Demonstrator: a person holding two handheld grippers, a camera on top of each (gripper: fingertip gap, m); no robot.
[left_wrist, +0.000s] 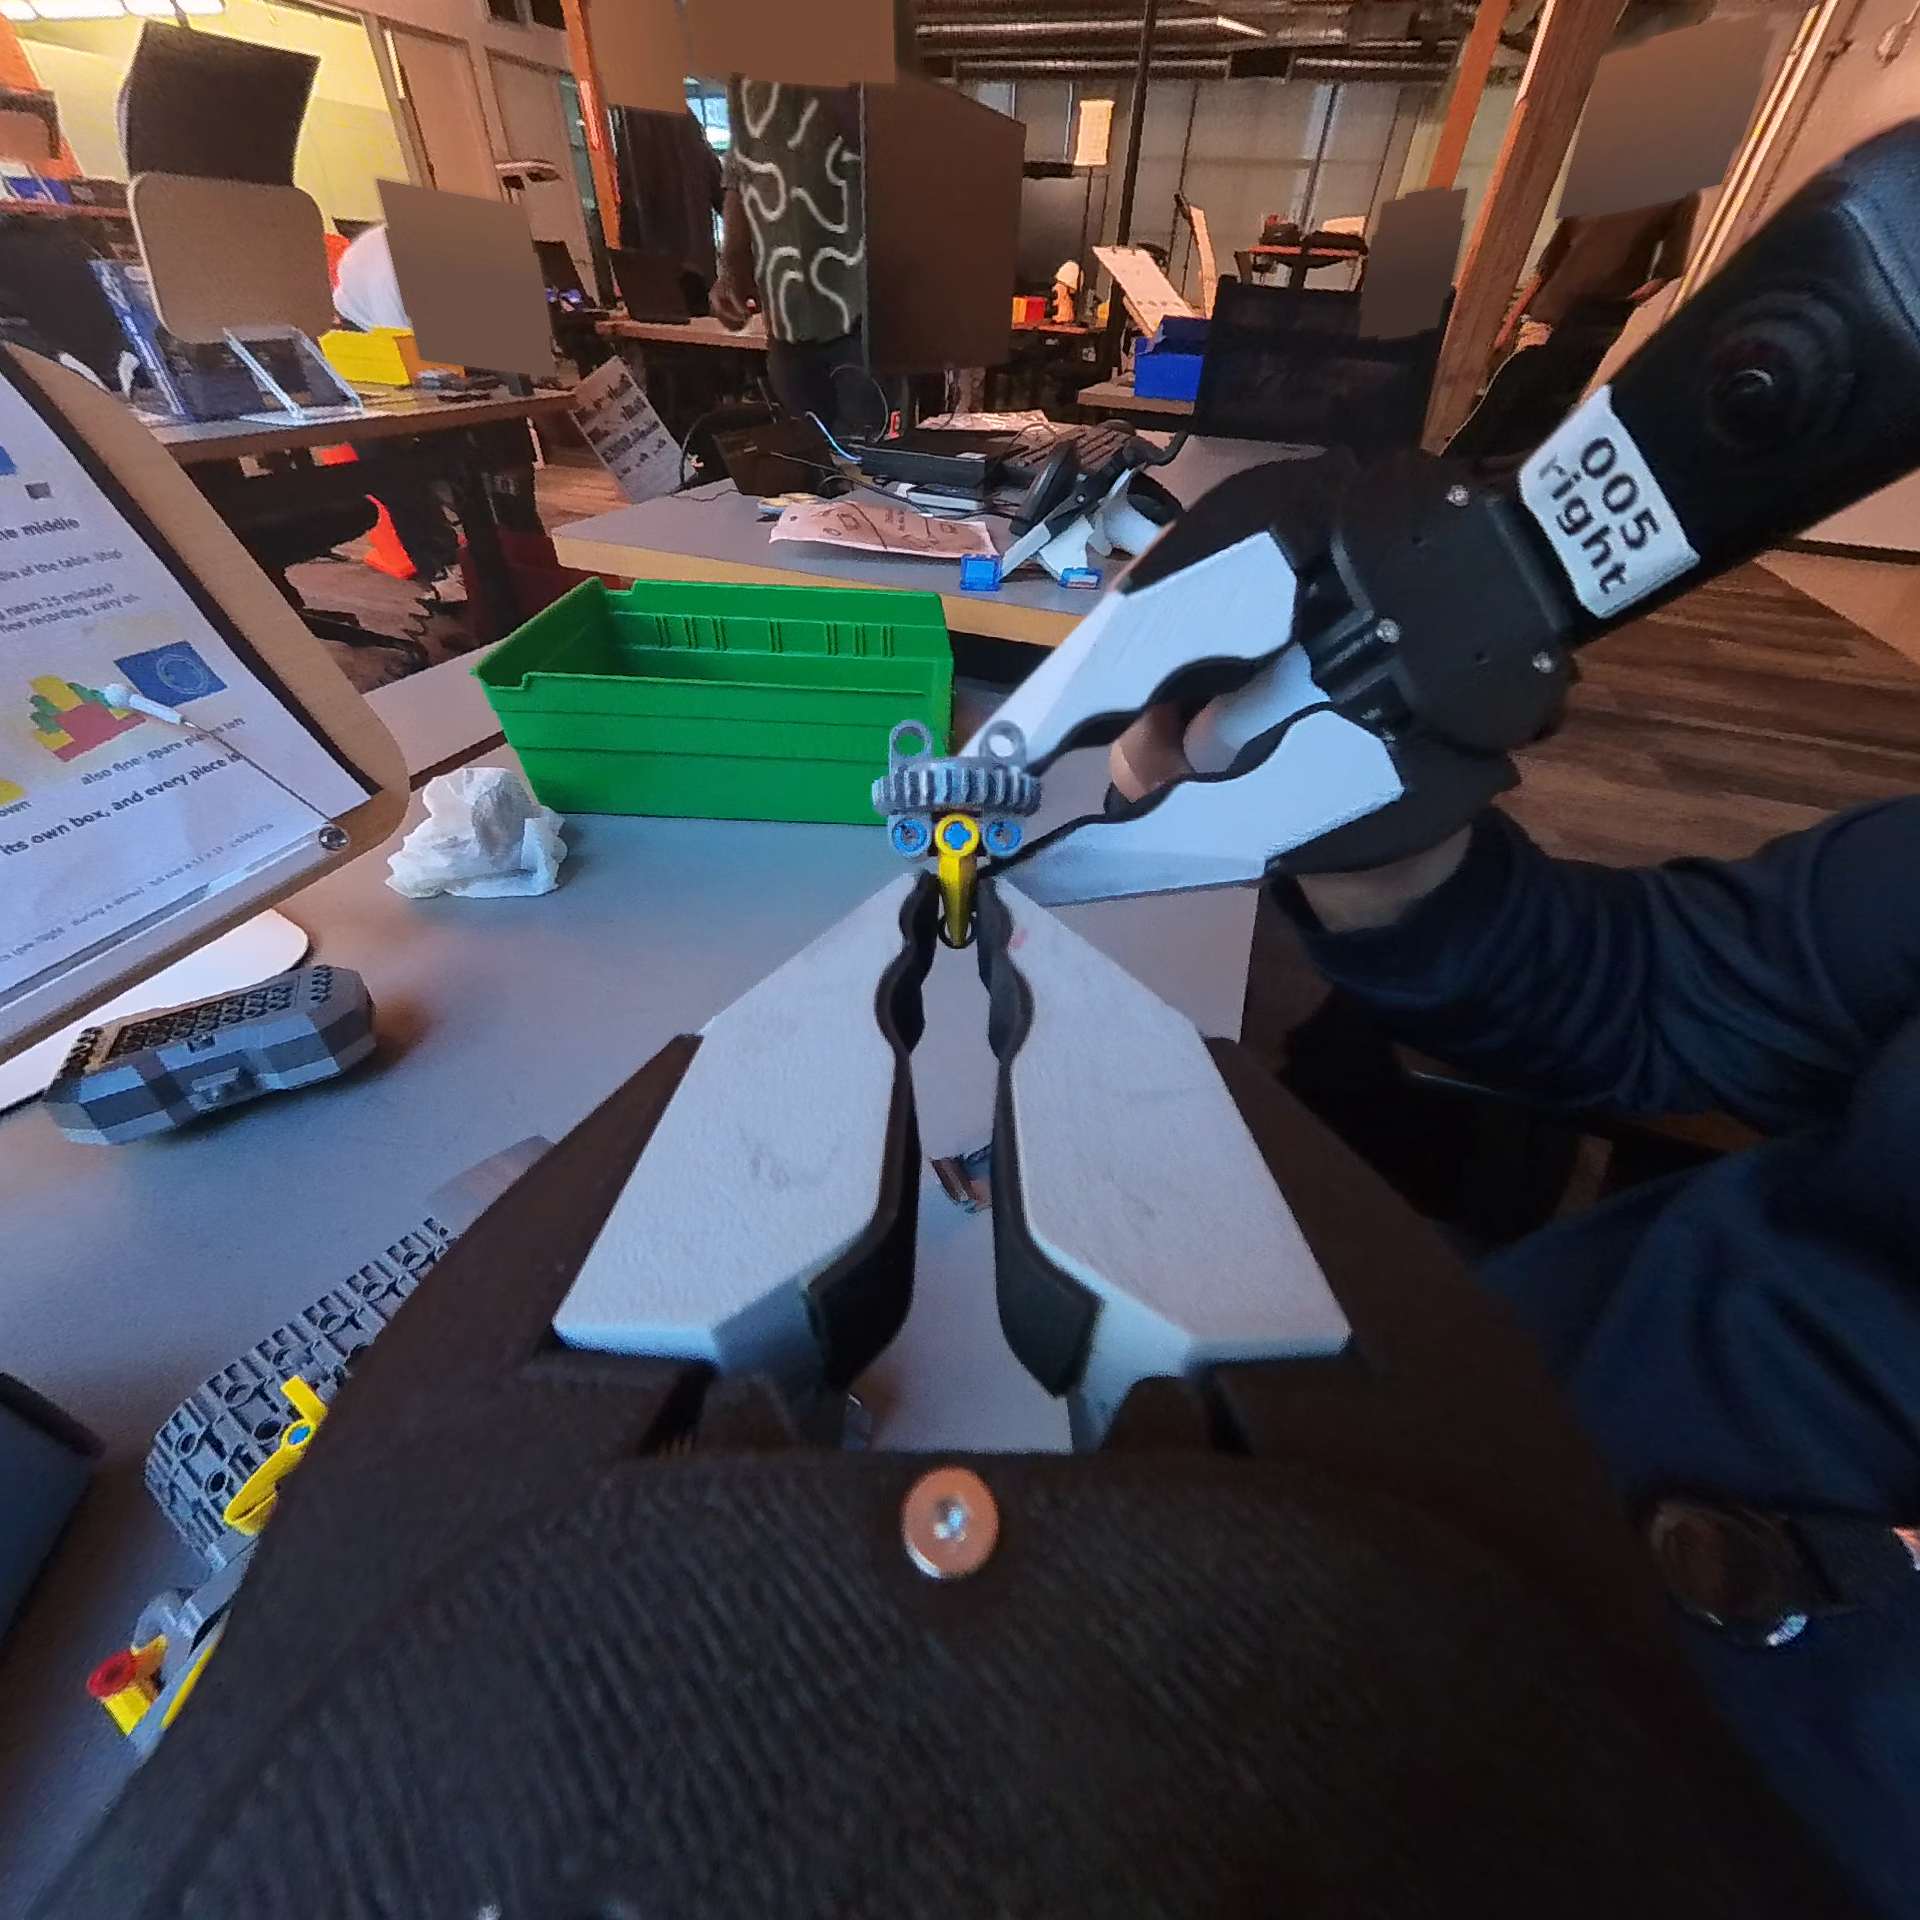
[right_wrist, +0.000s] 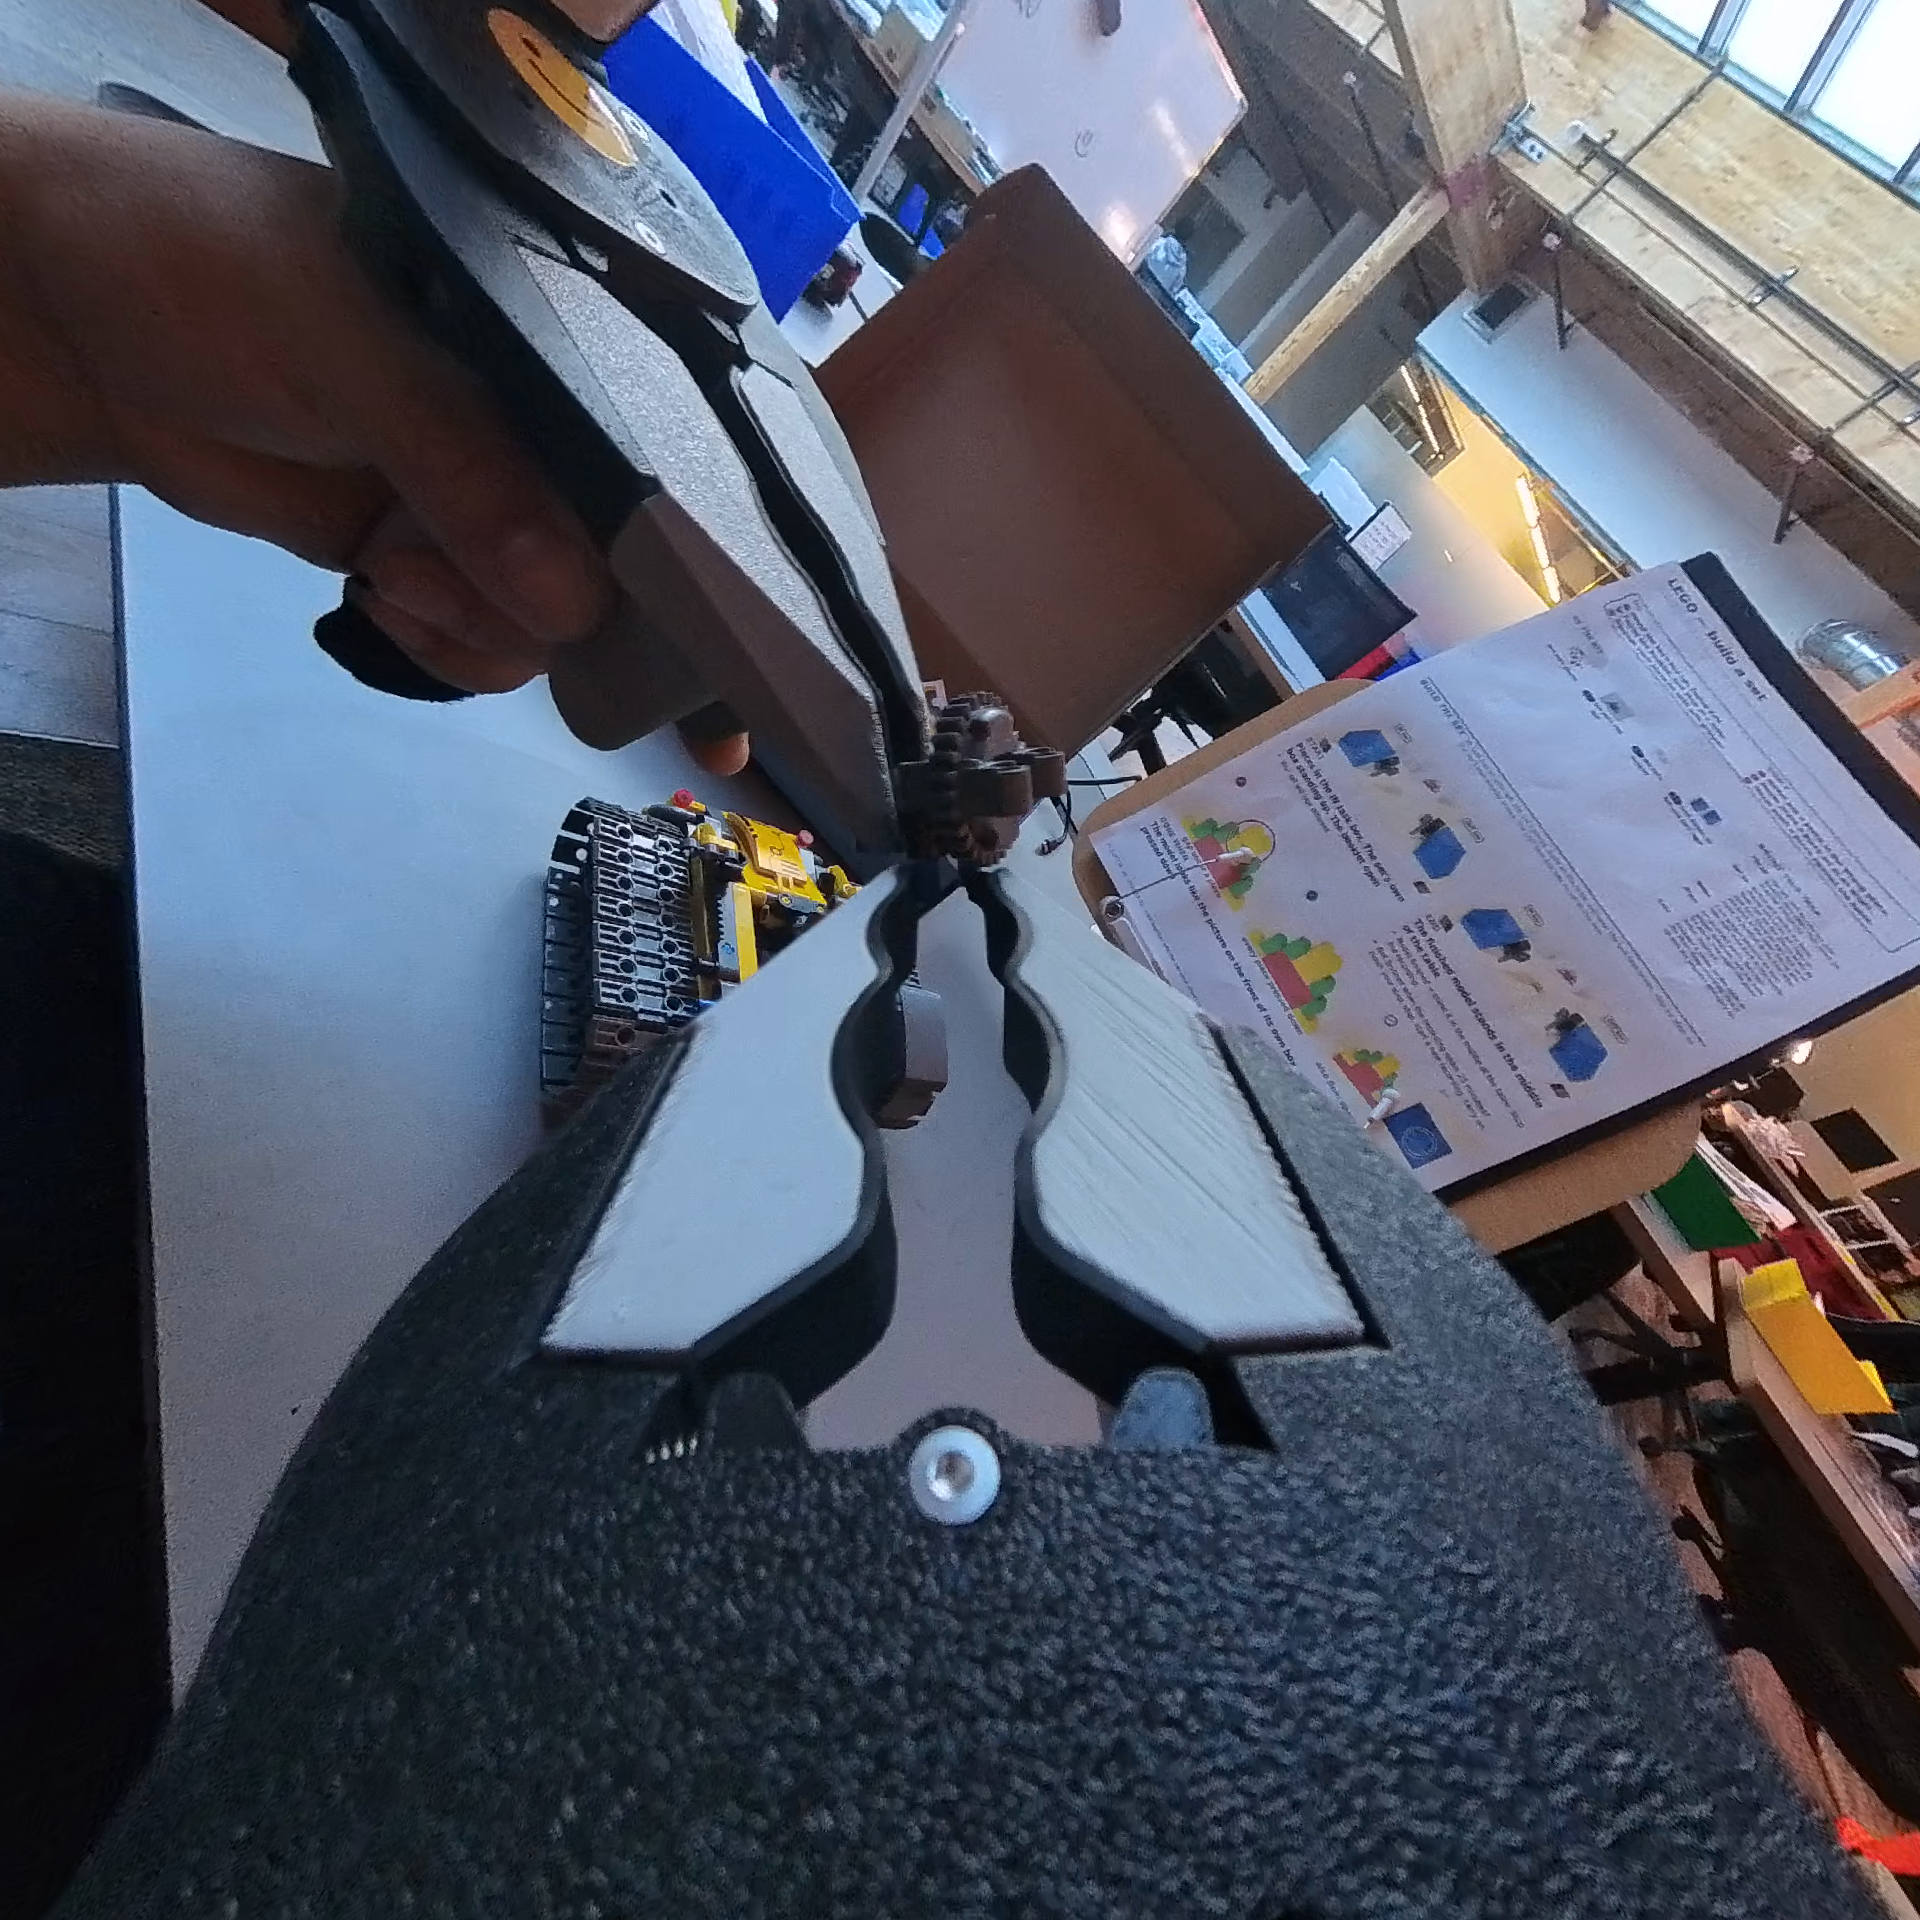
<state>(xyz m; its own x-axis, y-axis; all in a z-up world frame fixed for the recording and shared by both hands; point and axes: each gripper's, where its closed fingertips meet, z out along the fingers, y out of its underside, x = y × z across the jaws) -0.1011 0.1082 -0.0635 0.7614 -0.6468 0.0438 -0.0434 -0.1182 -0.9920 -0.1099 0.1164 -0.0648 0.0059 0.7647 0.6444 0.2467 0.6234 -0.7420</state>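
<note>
A small brick assembly (left_wrist: 956, 805) with a grey gear, blue pins and a yellow lever is held in the air between both grippers. My left gripper (left_wrist: 954, 914) is shut on the yellow lever (left_wrist: 956, 878) at the bottom of it. My right gripper (left_wrist: 1013, 821) comes in from the right, held by a hand in a dark sleeve, and is shut on the assembly's right side. In the right wrist view the right gripper (right_wrist: 940, 873) is pinched at the dark gear assembly (right_wrist: 971, 774), with the left gripper (right_wrist: 904, 810) coming in from the upper left.
A green bin (left_wrist: 717, 707) stands behind on the grey table (left_wrist: 675, 935), with crumpled tissue (left_wrist: 478, 836) to its left. A grey brick piece (left_wrist: 208, 1049) and a tracked yellow-grey model (right_wrist: 665, 935) lie nearby. An instruction sheet on a stand (right_wrist: 1507, 883) is to the left.
</note>
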